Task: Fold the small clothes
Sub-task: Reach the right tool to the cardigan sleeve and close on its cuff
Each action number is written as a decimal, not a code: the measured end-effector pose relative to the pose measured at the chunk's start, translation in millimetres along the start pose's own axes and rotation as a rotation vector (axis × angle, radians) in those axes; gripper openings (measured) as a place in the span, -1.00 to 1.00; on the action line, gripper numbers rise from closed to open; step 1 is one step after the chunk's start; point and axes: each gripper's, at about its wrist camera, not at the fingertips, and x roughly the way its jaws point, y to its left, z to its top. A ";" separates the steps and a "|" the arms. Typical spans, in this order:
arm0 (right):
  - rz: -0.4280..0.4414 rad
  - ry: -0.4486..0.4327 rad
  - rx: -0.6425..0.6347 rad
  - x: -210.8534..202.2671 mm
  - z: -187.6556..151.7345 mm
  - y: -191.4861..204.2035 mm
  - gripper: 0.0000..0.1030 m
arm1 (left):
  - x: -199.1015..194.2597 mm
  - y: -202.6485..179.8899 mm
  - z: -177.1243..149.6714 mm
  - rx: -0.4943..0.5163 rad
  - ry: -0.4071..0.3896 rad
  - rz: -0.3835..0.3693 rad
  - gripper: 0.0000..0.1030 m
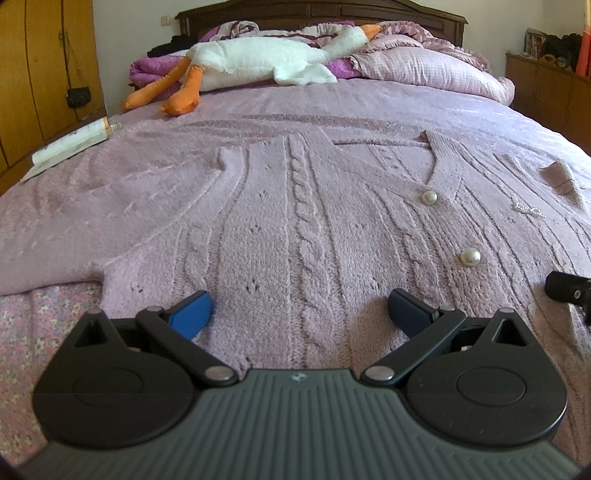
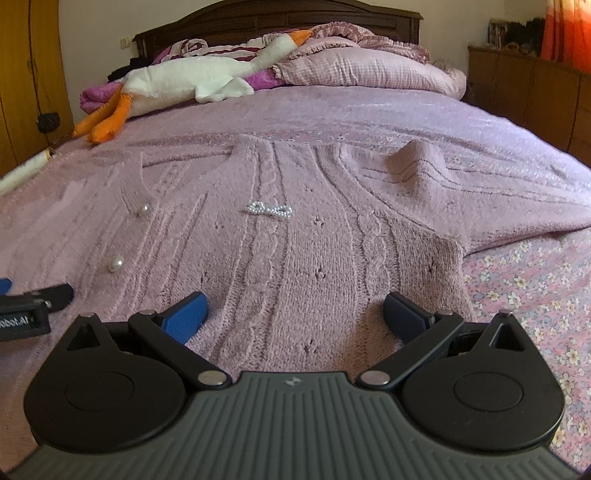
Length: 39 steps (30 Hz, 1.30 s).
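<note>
Spread wide and empty, the left gripper [image 1: 299, 308] and right gripper [image 2: 293, 310] sit low at the near hem of a pink cardigan [image 1: 295, 221], which lies flat lengthwise toward the headboard [image 1: 317, 11], buttons [image 1: 470, 256] between them.

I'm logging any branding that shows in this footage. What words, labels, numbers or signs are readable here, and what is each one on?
"obot.AI", cut off at the frame edge: on the left hand-held gripper, seen in the right wrist view.
Small emblem, no readable letters: on the right hand-held gripper body; the same emblem shows on the left one in its own view.
Print on the rolled paper at the bed's edge: too blurred to read.
</note>
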 end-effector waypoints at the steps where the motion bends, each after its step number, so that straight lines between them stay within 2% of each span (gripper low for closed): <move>1: 0.023 0.008 0.011 -2.0 3.0 -4.1 1.00 | -0.5 1.1 1.4 -0.001 0.008 -0.002 1.00; 5: 0.116 0.014 0.089 -12.8 14.4 -25.9 1.00 | -7.2 2.0 3.8 -0.033 0.012 0.011 1.00; 11: 0.168 -0.047 0.249 -25.9 28.6 -79.0 1.00 | -23.3 -7.6 11.4 -0.051 -0.018 -0.024 1.00; 16: 0.113 -0.112 0.360 -29.0 37.2 -128.5 1.00 | -22.9 -22.5 18.0 -0.032 -0.006 -0.083 1.00; 20: 0.045 -0.150 0.438 -24.0 40.9 -167.5 1.00 | -8.0 -35.2 9.0 0.002 0.034 -0.053 1.00; 25: -0.031 -0.177 0.479 -4.9 45.8 -215.7 1.00 | -4.4 -42.0 -1.0 0.034 0.010 -0.022 1.00; 31: -0.110 -0.212 0.520 15.9 50.9 -256.7 1.00 | -1.9 -42.0 -3.9 0.031 -0.005 -0.022 1.00; 35: -0.189 -0.202 0.561 29.6 53.8 -276.8 1.00 | -3.0 -43.8 -6.5 0.033 -0.013 -0.022 1.00; 39: -0.157 -0.232 0.631 31.7 46.3 -297.5 1.00 | -3.7 -43.7 -7.7 0.031 -0.018 -0.022 1.00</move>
